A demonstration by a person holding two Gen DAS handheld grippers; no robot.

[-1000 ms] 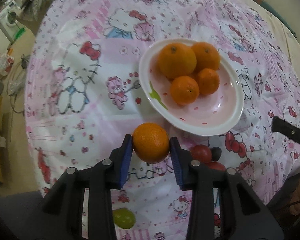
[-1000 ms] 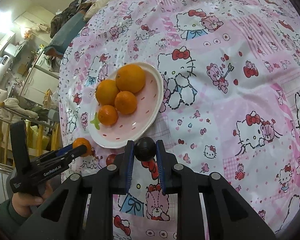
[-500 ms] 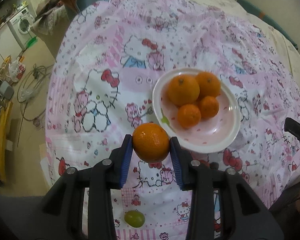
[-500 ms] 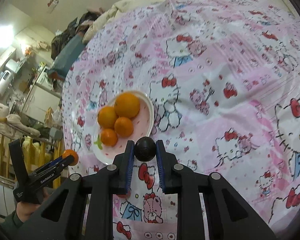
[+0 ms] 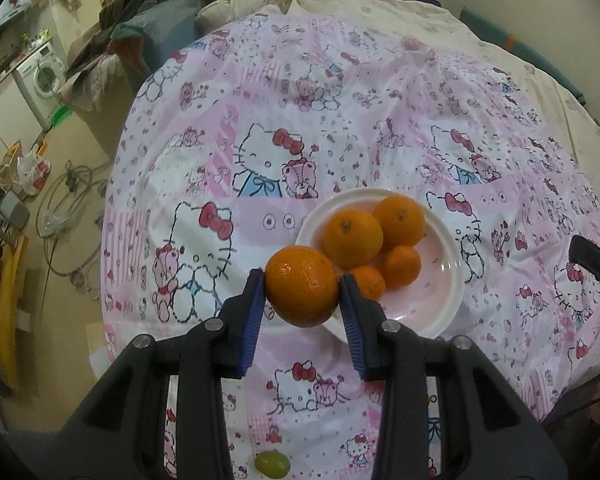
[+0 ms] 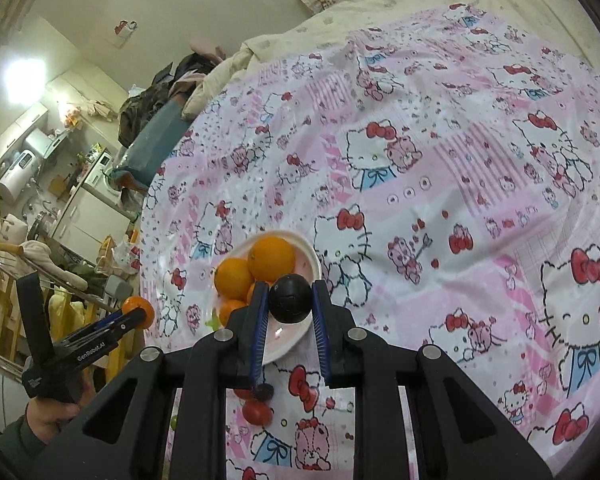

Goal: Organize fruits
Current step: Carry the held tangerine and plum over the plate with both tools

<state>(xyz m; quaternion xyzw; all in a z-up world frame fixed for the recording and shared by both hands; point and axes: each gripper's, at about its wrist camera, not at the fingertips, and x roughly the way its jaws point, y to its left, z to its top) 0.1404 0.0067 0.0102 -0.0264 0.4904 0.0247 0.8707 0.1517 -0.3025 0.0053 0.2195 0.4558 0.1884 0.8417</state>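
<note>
My left gripper (image 5: 302, 298) is shut on an orange (image 5: 302, 285) and holds it high above the table, near the left front of a white plate (image 5: 440, 288). The plate holds several oranges (image 5: 352, 237). My right gripper (image 6: 288, 300) is shut on a dark round fruit (image 6: 290, 298), raised above the same plate (image 6: 288, 336). The left gripper with its orange (image 6: 138, 312) shows at the left of the right wrist view. The right gripper's tip (image 5: 592, 260) shows at the right edge of the left wrist view.
A green fruit (image 5: 272, 465) lies on the Hello Kitty cloth (image 5: 340, 140) near the front edge. Red fruits (image 6: 256, 410) and a small dark one (image 6: 265, 392) lie on the cloth below the right gripper. A bed borders the table behind; the floor drops off at the left.
Both grippers have risen well above the table with their fruits still held, so the plate looks smaller and farther. Both grips are unchanged.
</note>
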